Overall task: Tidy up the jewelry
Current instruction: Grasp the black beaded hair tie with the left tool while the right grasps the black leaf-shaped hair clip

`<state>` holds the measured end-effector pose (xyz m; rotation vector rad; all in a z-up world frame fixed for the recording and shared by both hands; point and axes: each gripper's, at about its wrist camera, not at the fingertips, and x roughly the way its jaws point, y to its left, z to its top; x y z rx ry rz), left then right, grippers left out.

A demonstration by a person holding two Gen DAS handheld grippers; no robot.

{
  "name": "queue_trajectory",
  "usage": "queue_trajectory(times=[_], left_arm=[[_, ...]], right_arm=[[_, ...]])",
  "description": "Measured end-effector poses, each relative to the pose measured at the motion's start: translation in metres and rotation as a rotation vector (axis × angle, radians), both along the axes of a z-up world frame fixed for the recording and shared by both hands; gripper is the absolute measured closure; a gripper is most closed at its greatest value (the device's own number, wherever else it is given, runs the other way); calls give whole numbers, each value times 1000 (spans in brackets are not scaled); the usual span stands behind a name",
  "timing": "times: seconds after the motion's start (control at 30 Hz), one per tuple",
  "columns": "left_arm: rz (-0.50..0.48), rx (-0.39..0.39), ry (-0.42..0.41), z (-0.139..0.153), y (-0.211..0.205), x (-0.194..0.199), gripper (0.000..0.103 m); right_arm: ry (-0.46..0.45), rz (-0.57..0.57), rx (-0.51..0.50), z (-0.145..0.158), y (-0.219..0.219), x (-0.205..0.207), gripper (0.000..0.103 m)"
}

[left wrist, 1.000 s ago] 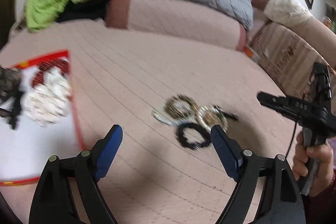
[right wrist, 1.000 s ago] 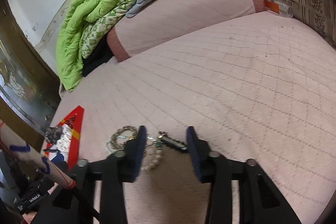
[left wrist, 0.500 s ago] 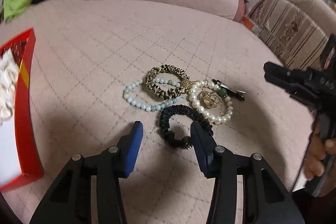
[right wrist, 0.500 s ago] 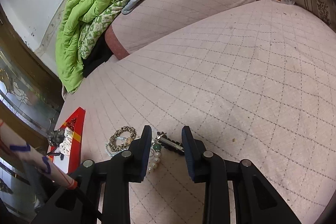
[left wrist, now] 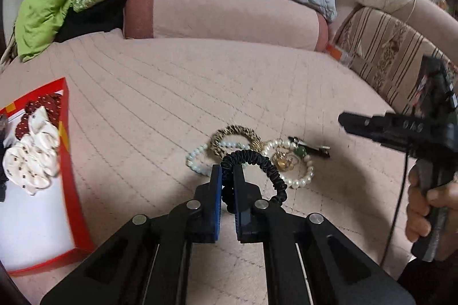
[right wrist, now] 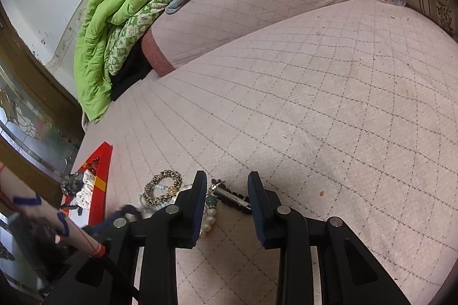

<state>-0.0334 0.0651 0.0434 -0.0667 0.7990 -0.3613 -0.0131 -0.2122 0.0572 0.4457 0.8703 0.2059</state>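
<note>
Jewelry pile (left wrist: pixel 257 153) sits on the bed; our left tongs (left wrist: pixel 227 190) pinch the black scrunchie (left wrist: pixel 257 167), right tongs (right wrist: pixel 227 199) spread, empty. Scrunchie could snag the pearl bracelet (left wrist: pixel 297 176).

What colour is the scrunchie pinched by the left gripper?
Black scrunchie; clearest in the left wrist view, between the left gripper pads.
</note>
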Motion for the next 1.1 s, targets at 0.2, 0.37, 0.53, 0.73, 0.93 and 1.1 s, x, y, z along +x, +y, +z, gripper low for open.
queue_trajectory(times=[0.2, 0.37, 0.53, 0.73, 0.93, 1.1], left_arm=[[30, -16, -16, 12, 15, 3, 96], [28, -23, -3, 12, 18, 3, 96], [26, -31, 2, 12, 17, 4, 96], [17, -26, 15, 9, 16, 5, 96], [13, -26, 32, 6, 14, 7, 96], [12, -38, 27, 9, 12, 6, 96]], right_arm=[[16, 47, -69, -5, 13, 7, 71], [54, 85, -88, -18, 16, 17, 71], [109, 158, -145, -31, 31, 21, 69], [89, 176, -395, -34, 47, 20, 71], [57, 241, -498, -37, 58, 17, 79], [118, 288, -547, -28, 62, 4, 87]])
